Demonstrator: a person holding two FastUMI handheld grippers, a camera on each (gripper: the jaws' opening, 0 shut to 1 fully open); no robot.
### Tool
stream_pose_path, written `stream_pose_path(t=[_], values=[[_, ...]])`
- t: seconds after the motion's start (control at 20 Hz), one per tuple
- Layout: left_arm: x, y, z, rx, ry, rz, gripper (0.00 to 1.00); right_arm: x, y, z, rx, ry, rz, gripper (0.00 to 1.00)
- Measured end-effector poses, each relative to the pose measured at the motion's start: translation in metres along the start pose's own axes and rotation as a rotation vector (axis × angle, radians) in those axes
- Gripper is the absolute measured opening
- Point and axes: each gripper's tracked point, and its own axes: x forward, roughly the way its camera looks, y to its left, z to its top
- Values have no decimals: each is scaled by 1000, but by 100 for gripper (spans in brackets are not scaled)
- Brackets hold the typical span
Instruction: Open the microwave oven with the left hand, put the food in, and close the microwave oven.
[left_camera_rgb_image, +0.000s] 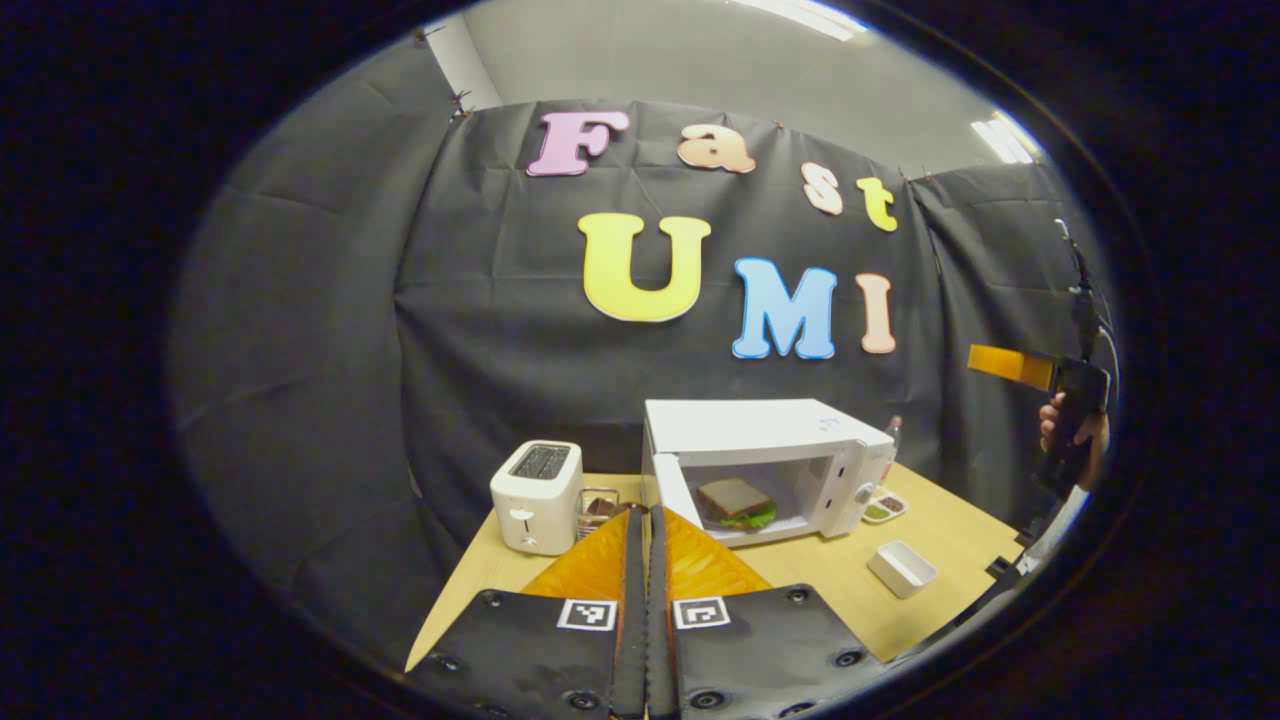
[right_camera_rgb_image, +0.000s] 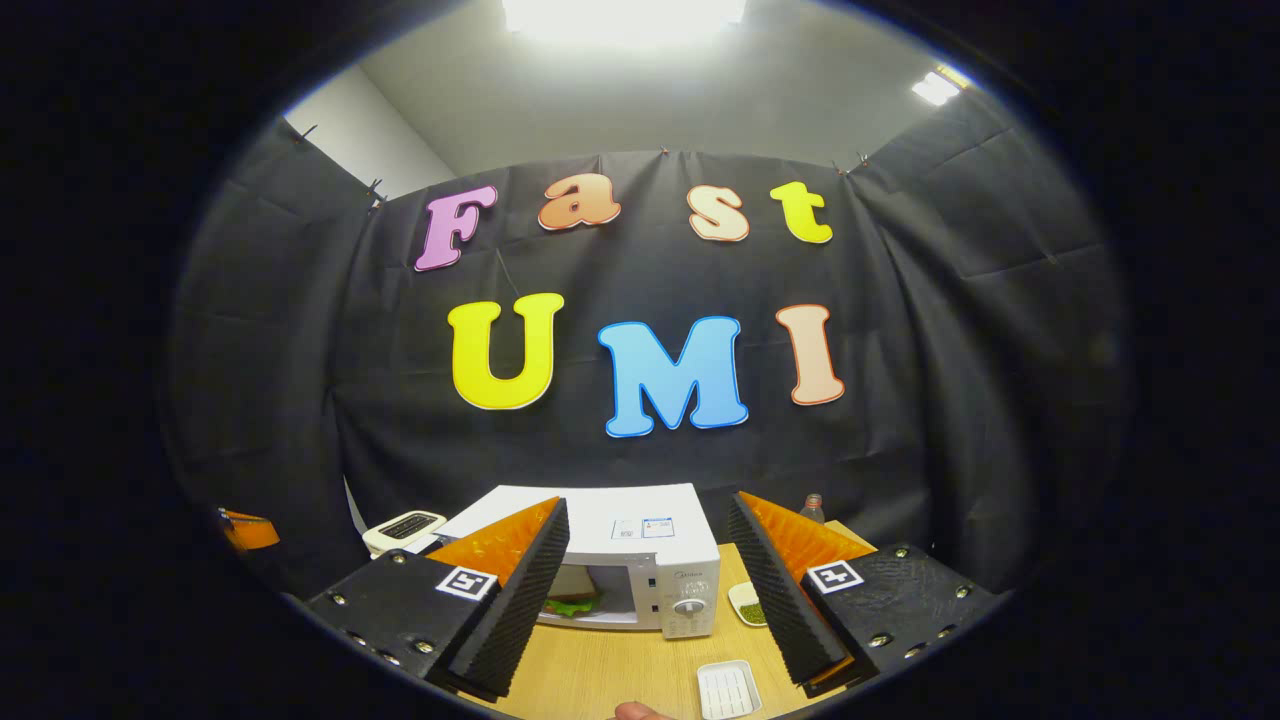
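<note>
Sandwich inside open microwave, toaster beside

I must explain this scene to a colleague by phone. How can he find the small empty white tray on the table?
Start at the white microwave with its door open and a sandwich inside. On the wooden table in front of its control side lies the white rectangular tray. Unlike the small dish beside the microwave, it holds no food.

The left claw is closed on nothing, and the right claw gapes wide.
</note>
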Motion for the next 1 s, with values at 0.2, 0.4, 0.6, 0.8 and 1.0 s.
stream_pose_path(t=[0.2,0.4,0.6,0.8,1.0], values=[[4,-1,-45,6,84,-39,7,5,-5,3,0,-7,-10,97],[4,-16,-79,6,156,-93,4,7,-5,-1,23,4,-7,97],[-2,-27,-88,23,202,-109,7,12,-8,-1,25,4,4,97],[6,-64,-87,12,206,-137,10,22,-16,10,-3,-26,23,97],[15,-107,-96,15,242,-167,7,30,-25,21,-24,-62,31,97]])
